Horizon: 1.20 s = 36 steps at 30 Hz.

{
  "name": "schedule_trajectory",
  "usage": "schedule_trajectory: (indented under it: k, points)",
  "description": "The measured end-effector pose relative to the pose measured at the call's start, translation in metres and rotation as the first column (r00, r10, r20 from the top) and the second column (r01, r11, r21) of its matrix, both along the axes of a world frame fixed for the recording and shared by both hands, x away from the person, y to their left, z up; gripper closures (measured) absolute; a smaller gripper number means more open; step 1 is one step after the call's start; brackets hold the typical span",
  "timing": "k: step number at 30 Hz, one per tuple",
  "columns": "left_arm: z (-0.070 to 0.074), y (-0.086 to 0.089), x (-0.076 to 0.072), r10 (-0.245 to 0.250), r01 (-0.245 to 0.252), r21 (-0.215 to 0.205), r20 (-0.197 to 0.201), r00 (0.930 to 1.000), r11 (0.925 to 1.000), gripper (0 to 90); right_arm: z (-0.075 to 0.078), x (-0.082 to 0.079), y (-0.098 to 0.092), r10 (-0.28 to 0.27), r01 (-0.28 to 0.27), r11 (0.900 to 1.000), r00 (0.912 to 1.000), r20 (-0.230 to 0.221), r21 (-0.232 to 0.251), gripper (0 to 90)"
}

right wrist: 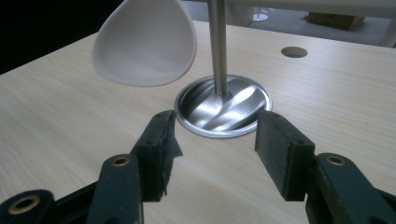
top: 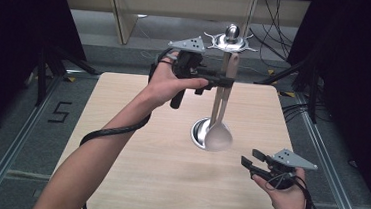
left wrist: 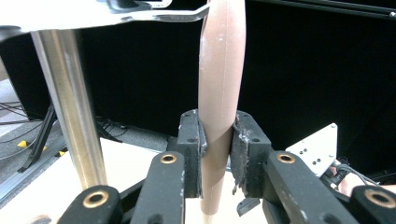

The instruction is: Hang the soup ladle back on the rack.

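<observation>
- The left claw (top: 228, 80) is clamping its two black pads on the handle of a pale ladle (left wrist: 219, 93), roughly at mid-handle, with the bowl hanging below the claw and the top of the handle reaching up above it.
- The top of the handle is sitting right at a hook of the metal rack head (top: 230, 42); from these pictures I cannot tell whether it is hooked on or just clear of it.
- The rack's steel pole (left wrist: 70, 107) is standing just beside the claw, apart from the pads, and the round steel base (right wrist: 223, 107) is lying on the table (top: 132, 180) below the bowl.
- The right claw (right wrist: 215, 144) is standing with its pads apart and nothing between them, low over the table, with the base just ahead of it and the ladle bowl (right wrist: 144, 42) hanging ahead and above.
- Judging by its look, the ladle is plastic or silicone: light, fairly stiff in the handle, smooth and tapered, so it is likely wanting to slide or swing in a grip.
- Mid-handle, where the pads are pressing now, seems the best hold; the bowl is too wide and rounded.
- The weight sits low in the bowl, so the ladle is probably tending to pivot between the pads.
</observation>
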<state>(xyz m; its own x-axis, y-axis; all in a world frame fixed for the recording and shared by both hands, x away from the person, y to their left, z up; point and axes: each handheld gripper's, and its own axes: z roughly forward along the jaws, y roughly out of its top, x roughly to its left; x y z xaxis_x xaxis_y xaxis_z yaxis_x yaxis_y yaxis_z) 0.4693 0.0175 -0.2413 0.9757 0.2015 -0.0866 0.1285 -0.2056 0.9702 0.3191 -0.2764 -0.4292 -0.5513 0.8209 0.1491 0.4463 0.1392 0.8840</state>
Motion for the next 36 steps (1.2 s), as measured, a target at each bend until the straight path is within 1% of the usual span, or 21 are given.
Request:
schedule_trajectory:
  k: [3, 4, 8, 10, 11, 13, 14, 15, 16, 17, 18, 19, 20, 22, 25, 27, 30, 31, 32, 35, 36]
  points:
    - [0.000, 0.000, 0.002, -0.006, 0.006, 0.002, 0.018, 0.9998, 1.0000, 74.0, 0.000, 0.000, 0.000, 0.001, -0.001, 1.000, 1.0000, 0.001, 0.002, 48.2]
    - [0.000, 0.000, 0.002, -0.002, 0.002, 0.002, 0.015, 0.9999, 1.0000, 74.0, 0.000, 0.000, 0.000, 0.001, -0.001, 1.000, 1.0000, 0.002, -0.002, 48.2]
    - [-0.002, 0.000, 0.003, 0.000, 0.000, -0.007, -0.016, 0.9999, 1.0000, 74.0, 0.000, 0.000, 0.000, 0.000, 0.000, 1.000, 1.0000, 0.000, -0.006, 48.2]
    - [-0.002, 0.000, 0.004, -0.003, 0.003, -0.009, -0.014, 0.9999, 1.0000, 74.0, 0.000, 0.000, 0.000, 0.001, -0.001, 1.000, 1.0000, 0.000, 0.001, 48.2]
    - [-0.003, 0.000, 0.004, 0.002, -0.002, -0.011, -0.024, 0.9997, 0.9999, 74.0, 0.000, 0.000, 0.000, -0.001, 0.001, 1.000, 1.0000, -0.002, 0.002, 48.2]
    - [-0.003, 0.001, 0.006, -0.001, 0.001, -0.013, -0.018, 0.9998, 0.9999, 74.0, 0.000, 0.000, 0.000, -0.002, 0.002, 1.000, 1.0000, -0.004, 0.003, 48.2]
    - [-0.004, 0.001, 0.006, 0.001, -0.002, -0.014, -0.025, 0.9997, 0.9999, 74.0, 0.000, 0.000, 0.000, -0.002, 0.002, 1.000, 1.0000, -0.005, 0.002, 48.2]
    - [-0.004, 0.001, 0.007, -0.003, 0.003, -0.018, -0.021, 0.9998, 0.9998, 73.9, 0.000, 0.000, -0.001, -0.001, 0.001, 1.000, 1.0000, -0.003, -0.003, 48.2]
    - [-0.005, 0.002, 0.007, -0.002, 0.002, -0.020, -0.025, 0.9997, 0.9998, 73.9, 0.000, 0.000, -0.001, -0.001, 0.001, 1.000, 1.0000, -0.004, -0.005, 48.2]
    - [-0.006, 0.002, 0.006, 0.002, -0.003, -0.026, -0.046, 0.9989, 0.9996, 73.9, -0.001, 0.000, -0.001, 0.002, -0.002, 1.000, 1.0000, 0.001, -0.008, 48.2]
    - [-0.006, 0.002, 0.007, 0.004, -0.005, -0.028, -0.050, 0.9987, 0.9996, 73.9, 0.000, 0.000, -0.001, 0.001, -0.001, 1.000, 1.0000, 0.000, -0.008, 48.2]
    - [-0.006, 0.002, 0.008, 0.000, -0.001, -0.028, -0.040, 0.9992, 0.9996, 73.9, -0.001, 0.001, -0.001, 0.004, -0.004, 1.000, 1.0000, 0.008, -0.014, 48.2]
    - [-0.006, 0.002, 0.007, 0.005, -0.006, -0.028, -0.049, 0.9988, 0.9996, 73.9, -0.001, 0.001, -0.001, 0.005, -0.005, 1.000, 1.0000, 0.007, -0.007, 48.2]
    - [-0.007, 0.003, 0.009, 0.004, -0.005, -0.027, -0.039, 0.9992, 0.9996, 73.9, -0.001, 0.001, -0.001, 0.003, -0.003, 1.000, 1.0000, 0.009, -0.014, 48.2]
    - [-0.008, 0.003, 0.010, 0.007, -0.008, -0.030, -0.037, 0.9993, 0.9995, 73.8, -0.001, 0.001, -0.001, 0.003, -0.003, 1.000, 1.0000, 0.006, -0.010, 48.2]
    - [-0.009, 0.003, 0.010, 0.016, -0.018, -0.035, -0.051, 0.9986, 0.9992, 73.8, -0.001, 0.001, -0.001, 0.004, -0.004, 1.000, 1.0000, 0.006, -0.008, 48.2]
    - [-0.010, 0.004, 0.010, 0.022, -0.024, -0.036, -0.055, 0.9982, 0.9991, 73.7, -0.001, 0.001, -0.001, 0.005, -0.004, 1.000, 0.9999, 0.013, -0.019, 48.2]
    - [-0.011, 0.004, 0.010, 0.022, -0.024, -0.036, -0.053, 0.9983, 0.9990, 73.7, -0.002, 0.003, -0.003, 0.014, -0.013, 0.999, 0.9993, 0.033, -0.034, 48.2]
    - [-0.011, 0.004, 0.010, 0.025, -0.027, -0.037, -0.053, 0.9983, 0.9989, 73.6, -0.002, 0.003, -0.003, 0.010, -0.009, 0.999, 0.9995, 0.029, -0.031, 48.2]
    - [-0.011, 0.005, 0.011, 0.032, -0.033, -0.035, -0.031, 0.9990, 0.9988, 73.4, -0.002, 0.003, -0.003, 0.015, -0.013, 0.999, 0.9993, 0.035, -0.037, 48.2]
    - [-0.012, 0.005, 0.011, 0.038, -0.039, -0.036, -0.032, 0.9988, 0.9986, 73.3, -0.002, 0.003, -0.003, 0.014, -0.013, 0.999, 0.9994, 0.031, -0.034, 48.2]
